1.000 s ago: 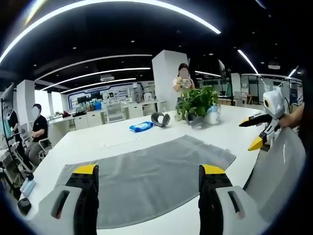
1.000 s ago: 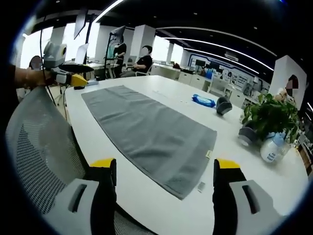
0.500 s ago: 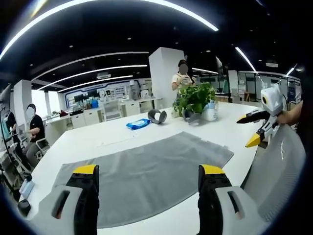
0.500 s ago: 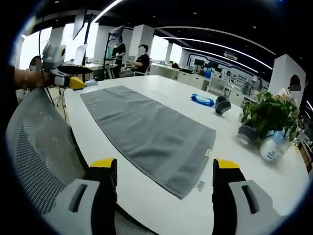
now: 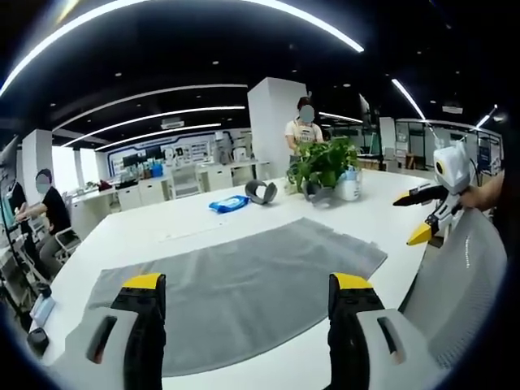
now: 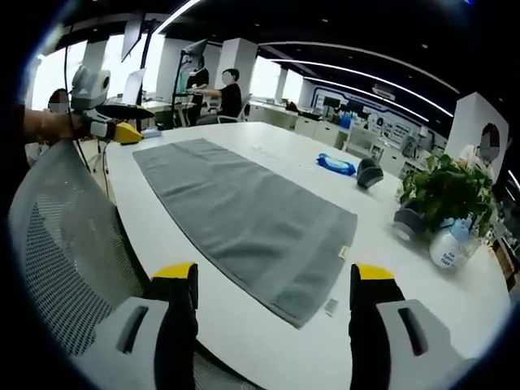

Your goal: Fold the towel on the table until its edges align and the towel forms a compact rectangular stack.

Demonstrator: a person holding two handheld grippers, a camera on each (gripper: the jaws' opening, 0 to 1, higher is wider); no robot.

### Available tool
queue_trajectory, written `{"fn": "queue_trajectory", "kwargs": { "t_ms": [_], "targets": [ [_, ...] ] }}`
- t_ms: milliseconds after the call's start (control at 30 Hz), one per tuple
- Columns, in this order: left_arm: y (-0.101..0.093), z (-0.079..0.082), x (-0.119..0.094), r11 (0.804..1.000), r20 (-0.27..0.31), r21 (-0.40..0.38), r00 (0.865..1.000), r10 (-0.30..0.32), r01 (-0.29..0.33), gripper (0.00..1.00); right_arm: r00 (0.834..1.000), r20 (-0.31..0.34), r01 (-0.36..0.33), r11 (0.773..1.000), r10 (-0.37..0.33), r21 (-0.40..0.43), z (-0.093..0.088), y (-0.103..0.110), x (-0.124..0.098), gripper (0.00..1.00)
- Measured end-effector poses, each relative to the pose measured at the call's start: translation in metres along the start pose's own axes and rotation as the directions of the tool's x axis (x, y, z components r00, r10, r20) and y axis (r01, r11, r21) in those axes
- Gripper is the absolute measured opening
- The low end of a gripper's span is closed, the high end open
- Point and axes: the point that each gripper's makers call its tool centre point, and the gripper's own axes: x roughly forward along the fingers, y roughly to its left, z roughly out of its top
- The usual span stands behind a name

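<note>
- The long grey terry towel (image 6: 248, 219) lies spread flat and unfolded along the glossy white worktop (image 6: 390, 276), near its front edge.
- The left tool (image 5: 241, 286) hangs above the worktop's near edge at one short end of the towel, jaws wide apart and empty.
- The right tool (image 6: 272, 276) is held the same way at the opposite short end, jaws apart, gripping nothing.
- No fold made yet; this looks like the approach before the first grasp.
- Next, I'd judge, each tool must drop to a near corner, pinch it, then carry that edge across to the far edge.
</note>
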Motion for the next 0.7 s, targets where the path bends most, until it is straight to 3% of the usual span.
{"fn": "queue_trajectory", "kwargs": {
  "t_ms": [233,333,433,467,500,567,600,633,700],
  "targets": [
    [0.002,0.002,-0.004,1.0,0.004,0.006,1.0,0.019,-0.019,0.8,1.0,0.002,-0.008,1.0,0.008,0.018,-0.002,0.0,0.0,0.69],
    [0.002,0.006,-0.008,1.0,0.027,-0.023,1.0,0.015,-0.014,0.72,0.999,-0.041,0.025,0.999,-0.024,0.02,-0.008,-0.007,-0.003,0.65],
    [0.005,0.009,-0.011,0.998,0.042,-0.063,0.999,0.019,-0.016,0.62,1.0,-0.023,0.006,0.998,-0.005,0.063,-0.006,-0.009,-0.004,0.54],
    [0.005,0.009,-0.011,0.997,0.034,-0.074,0.999,0.016,-0.014,0.54,0.999,-0.032,-0.005,0.999,0.006,0.047,-0.007,-0.012,-0.003,0.48],
    [0.01,0.006,-0.011,0.994,-0.005,-0.095,0.999,0.045,-0.045,0.45,0.999,-0.052,-0.009,0.999,0.01,0.033,-0.009,-0.015,-0.003,0.45],
    [0.017,-0.009,-0.01,0.997,-0.131,0.021,0.989,0.072,-0.07,0.27,0.998,-0.066,-0.003,1.0,0.003,0.006,-0.008,-0.026,0.0,0.44],
    [0.016,-0.012,-0.008,0.996,-0.166,0.077,0.984,0.057,-0.044,0.19,0.998,-0.069,-0.002,1.0,0.002,0.009,-0.007,-0.03,0.002,0.44],
    [0.014,-0.013,-0.002,0.991,-0.188,0.13,0.982,0.024,0.0,0.15,0.997,-0.075,-0.006,1.0,0.007,0.016,-0.007,-0.036,0.004,0.43],
    [0.014,-0.006,0.008,0.991,-0.177,0.134,0.984,0.009,0.015,0.15,0.995,-0.097,-0.031,0.999,0.033,0.024,-0.008,-0.041,0.011,0.36]
  ]
}}
